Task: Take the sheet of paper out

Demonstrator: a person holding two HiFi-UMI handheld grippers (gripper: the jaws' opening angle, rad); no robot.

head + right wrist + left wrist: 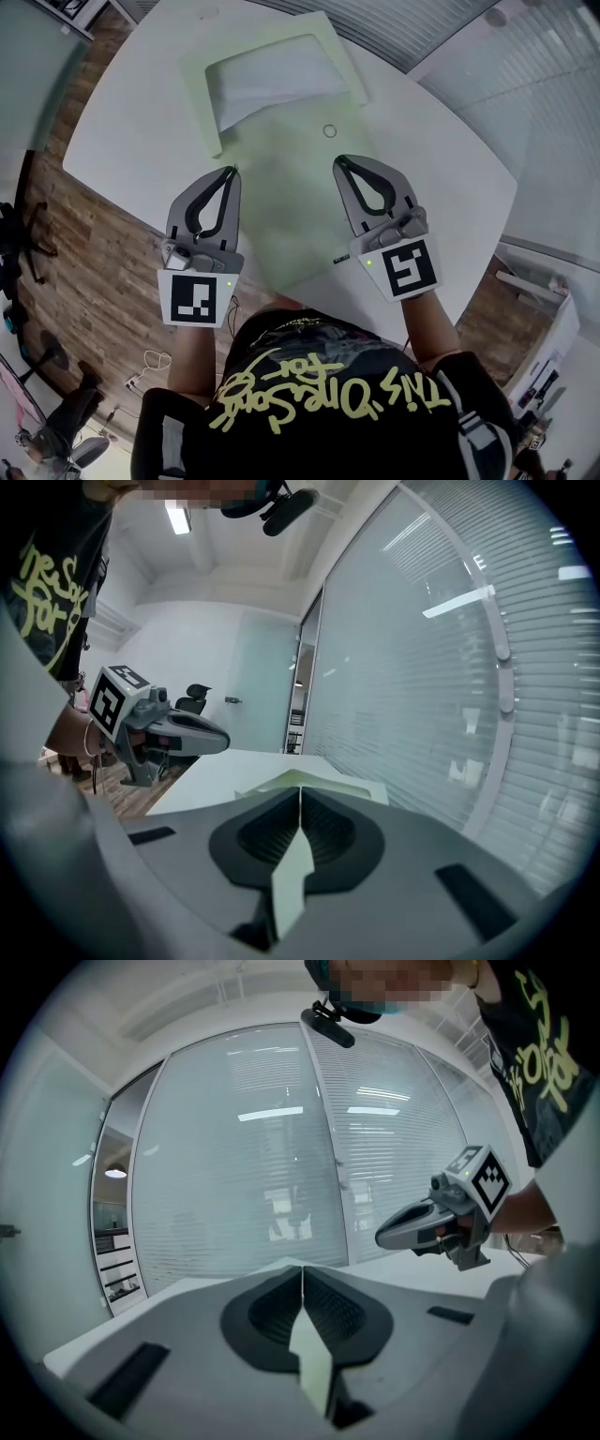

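Left gripper point(232, 170) and right gripper point(338, 160) each pinch the green folder point(291, 211) edges, apparently opening it; next likely: free one, grasp the white sheet point(272, 82).

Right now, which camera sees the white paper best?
The head view: it looks down on the white paper tucked in the green folder. The right gripper view shows only the folder, low and flat. The left gripper view shows just a green edge pinched in the left tongs.

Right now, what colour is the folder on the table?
Pale green: the folder, with white paper showing at its far end. Best seen in the head view.
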